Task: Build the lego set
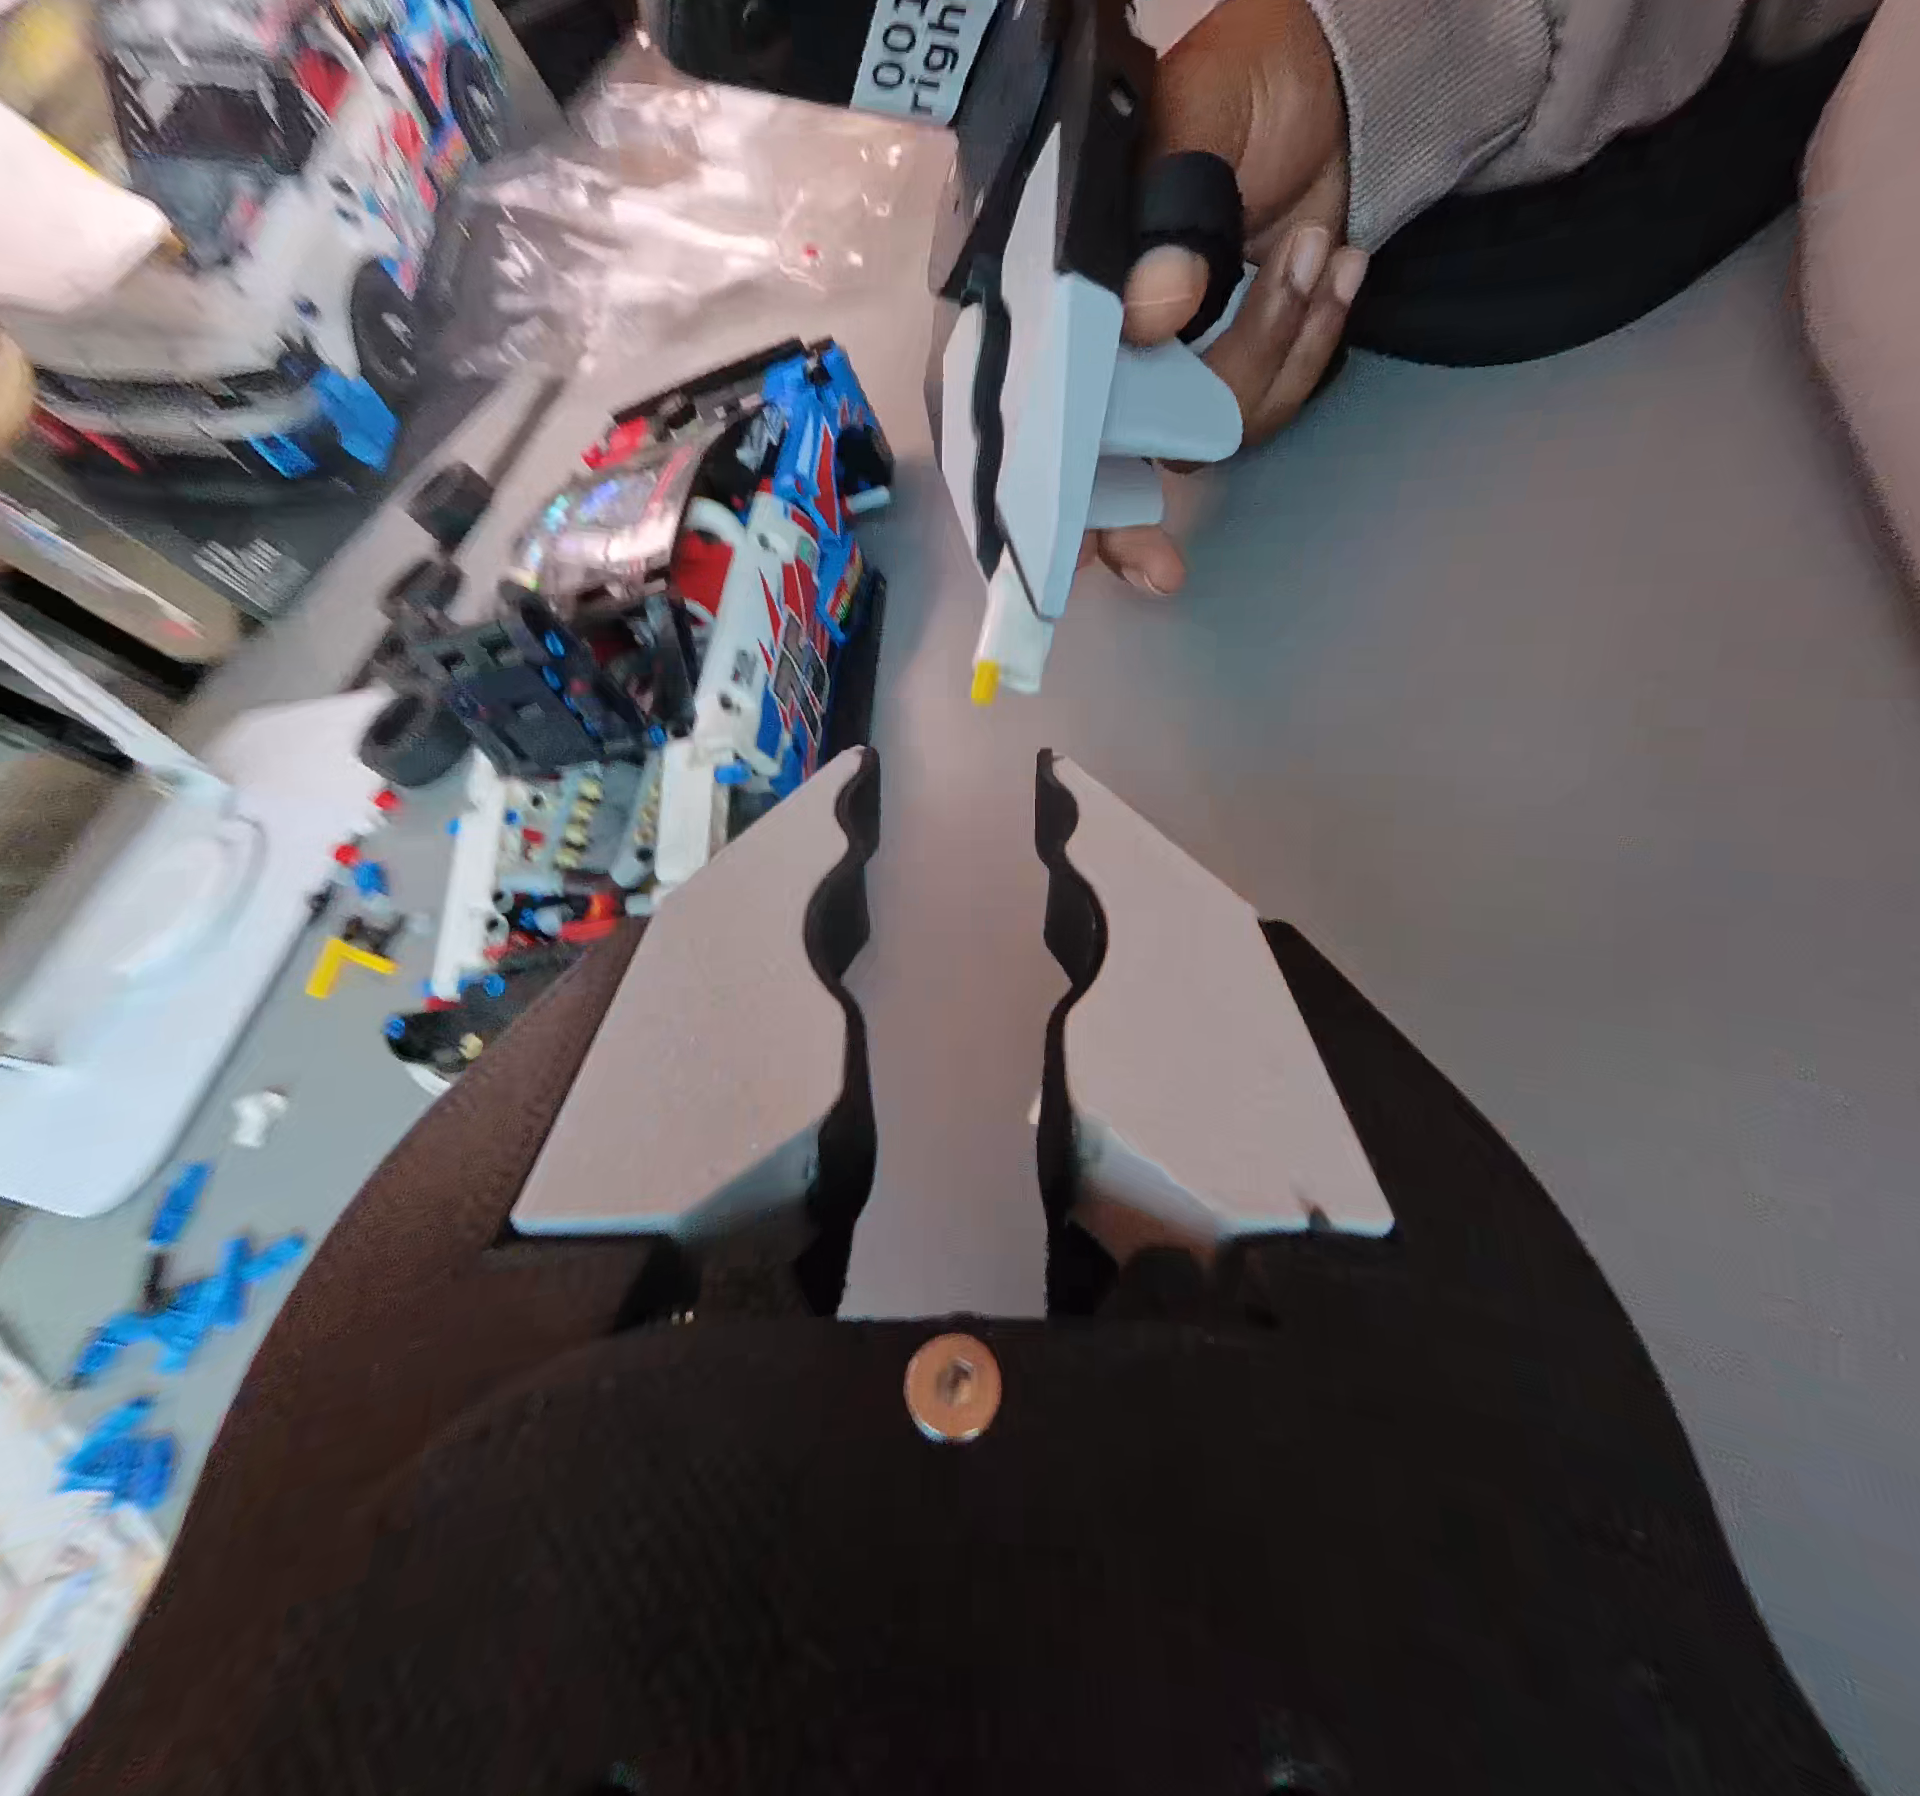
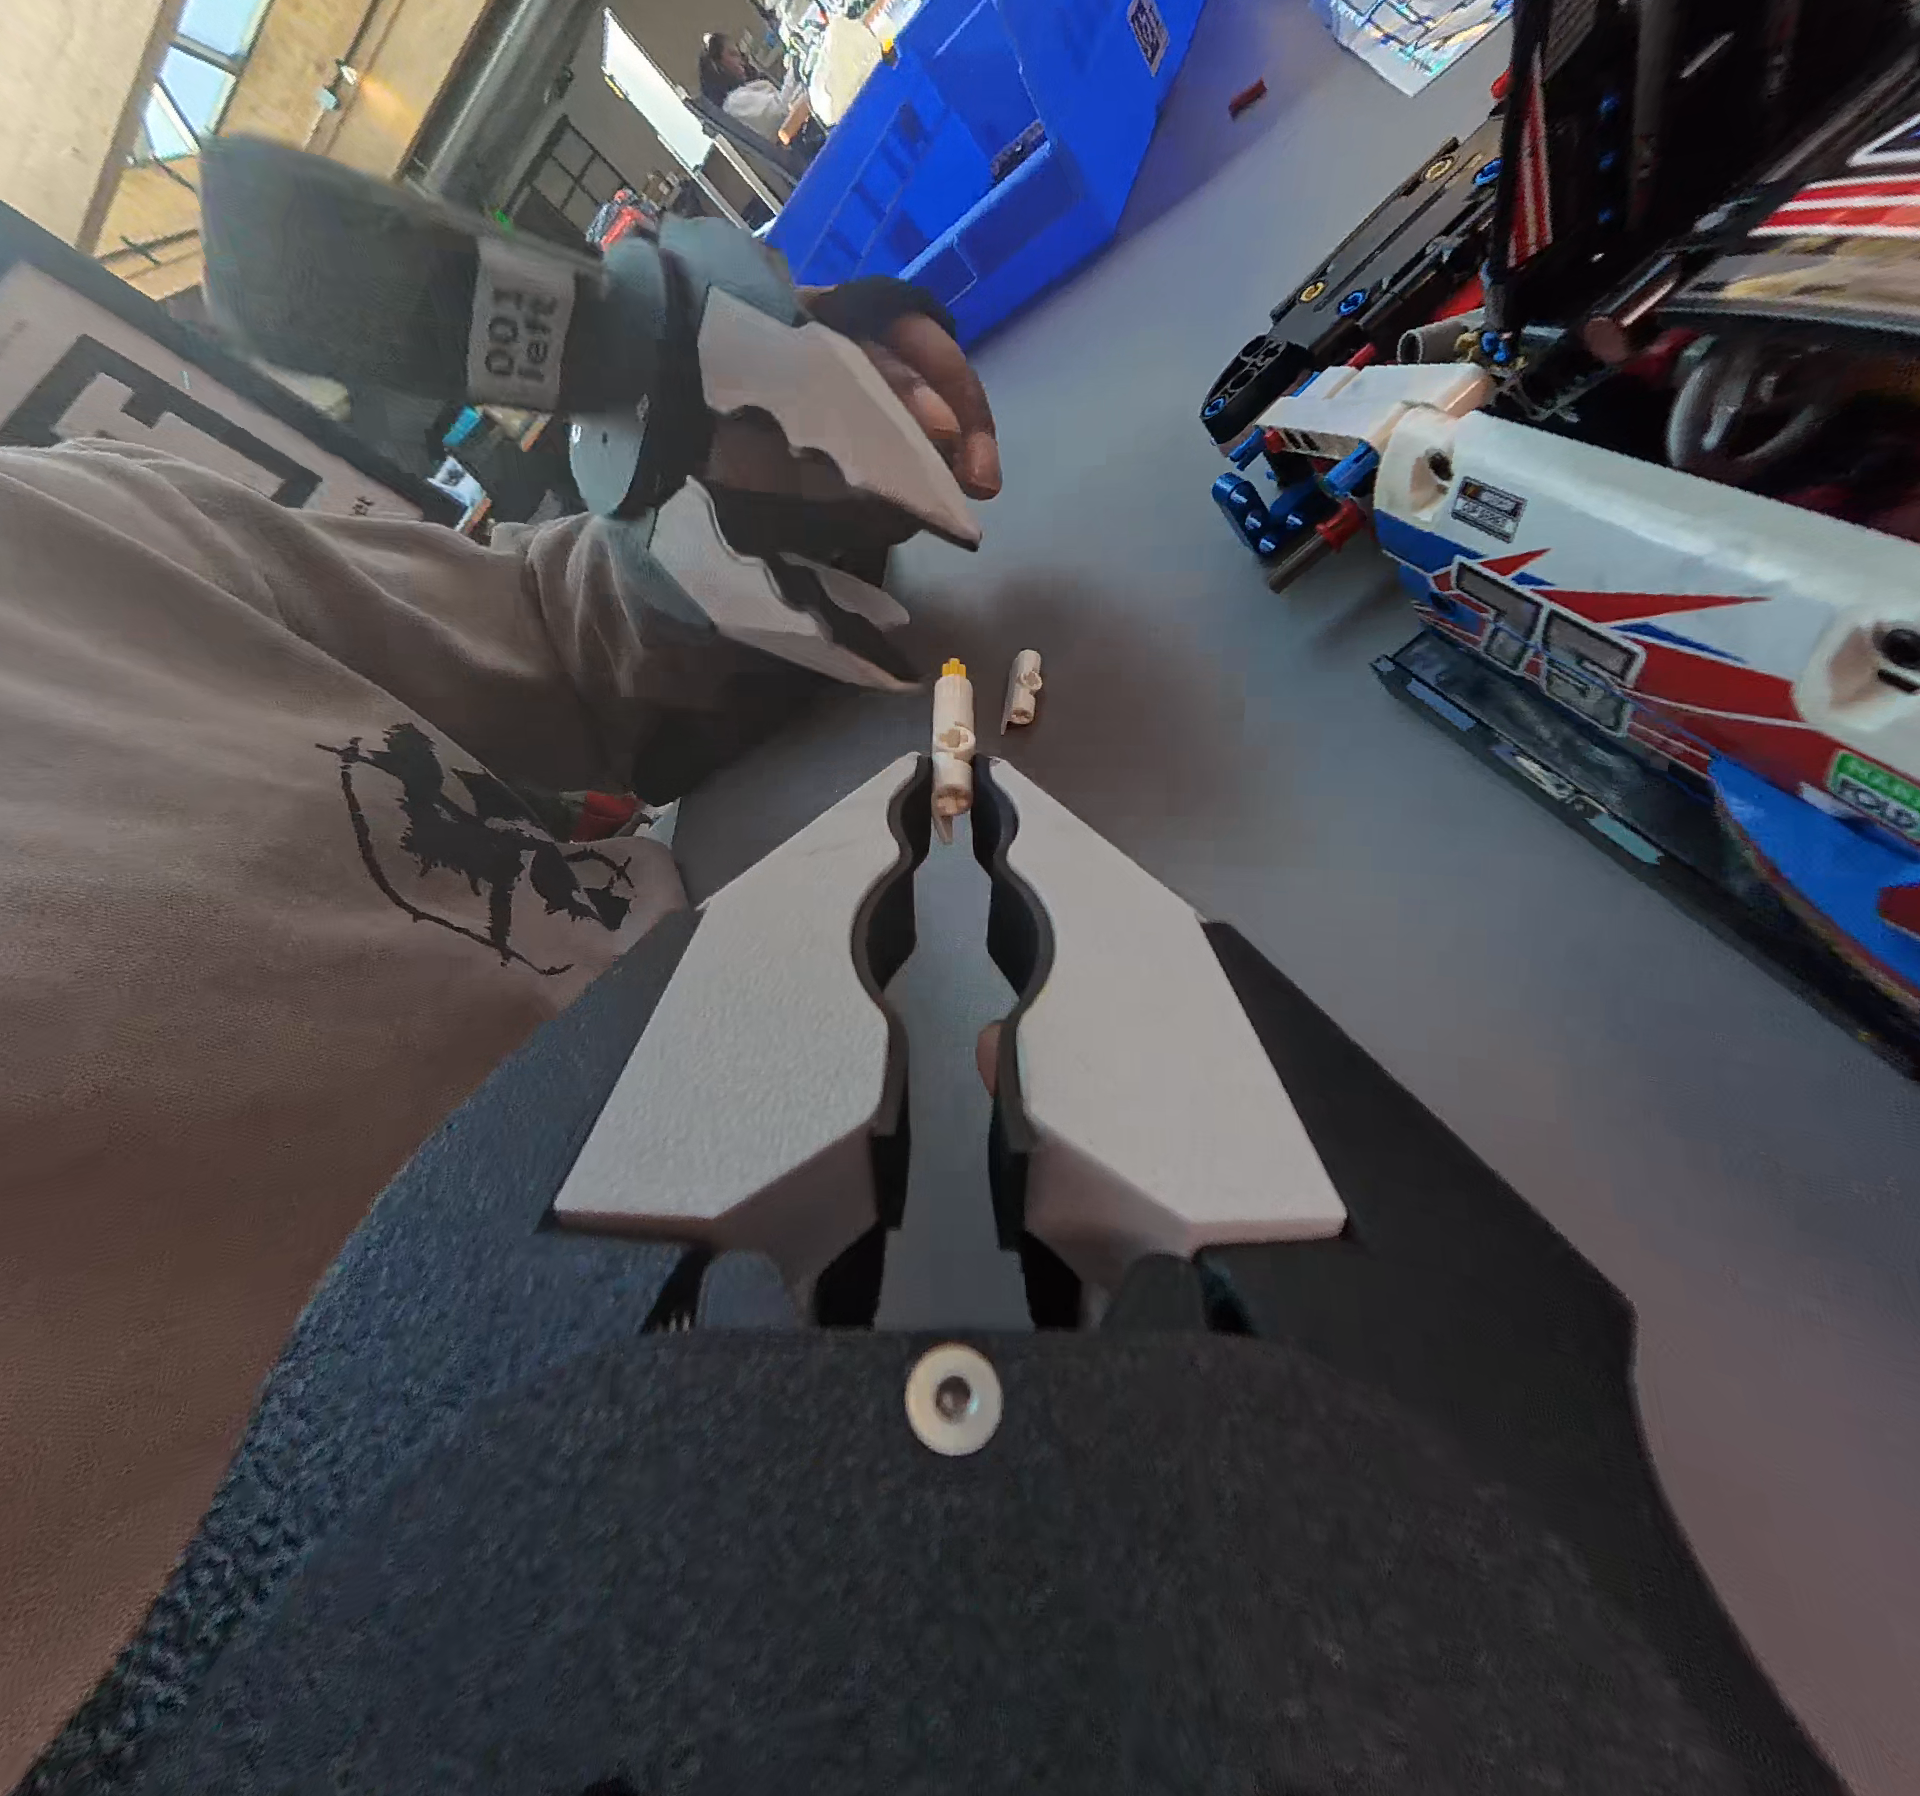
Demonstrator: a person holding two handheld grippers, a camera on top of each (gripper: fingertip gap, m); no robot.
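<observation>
My right gripper (image 2: 951,772) is shut on a small white connector piece with a yellow axle tip (image 2: 953,733) and holds it just above the grey table. It also shows in the left wrist view (image 1: 1013,603), with the white piece (image 1: 1013,643) sticking out below its tips. A second small white piece (image 2: 1023,690) lies on the table just beyond. My left gripper (image 1: 954,770) is open and empty, a little short of the held piece. In the right wrist view the left gripper (image 2: 940,608) is to the left of the piece. The part-built race car (image 1: 748,603) stands to the left.
The set's box (image 1: 260,188) and a clear plastic bag (image 1: 707,188) lie behind the car. Loose blue pieces (image 1: 187,1299), a yellow angle piece (image 1: 348,967) and a white sheet (image 1: 135,998) lie at the left. A blue bin (image 2: 997,115) stands far off. The car (image 2: 1558,551) fills the right side. The grippers are tip to tip, or close to it.
</observation>
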